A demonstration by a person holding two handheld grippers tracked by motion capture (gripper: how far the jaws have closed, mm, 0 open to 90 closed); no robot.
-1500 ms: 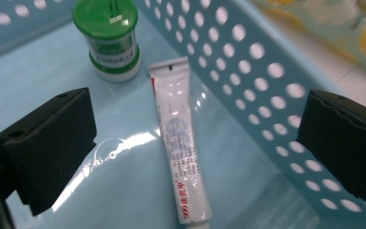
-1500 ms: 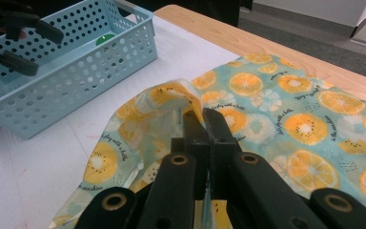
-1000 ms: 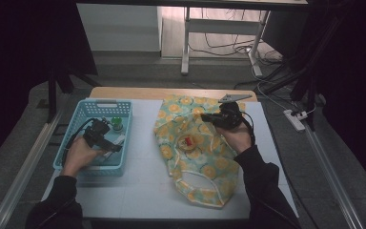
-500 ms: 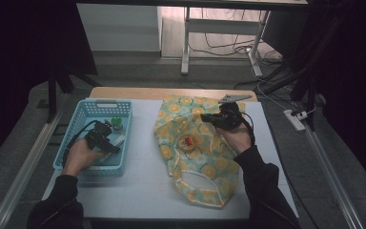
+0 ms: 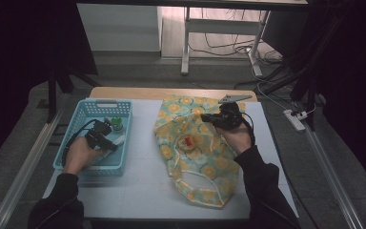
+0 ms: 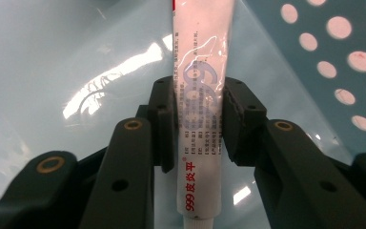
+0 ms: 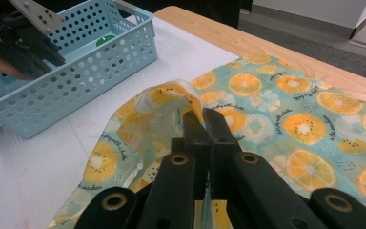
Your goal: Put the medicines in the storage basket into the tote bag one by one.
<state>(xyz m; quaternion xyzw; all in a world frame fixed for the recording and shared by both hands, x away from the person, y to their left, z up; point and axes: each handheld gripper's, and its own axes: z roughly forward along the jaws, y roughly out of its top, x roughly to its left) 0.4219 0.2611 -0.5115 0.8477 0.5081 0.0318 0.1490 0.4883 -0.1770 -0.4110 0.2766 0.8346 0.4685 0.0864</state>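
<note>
The left tongs (image 6: 198,119) grip a white tube (image 6: 201,90) with red and grey print, held inside the blue basket (image 5: 124,138); the tube's far end is cut off at the frame's top edge. A green-capped item (image 5: 116,123) in the basket is too small to identify. Right of the basket, the right tongs (image 7: 202,119) pinch a raised fold of the orange-print cloth (image 5: 195,157) on the table (image 5: 138,186), jaws nearly together.
</note>
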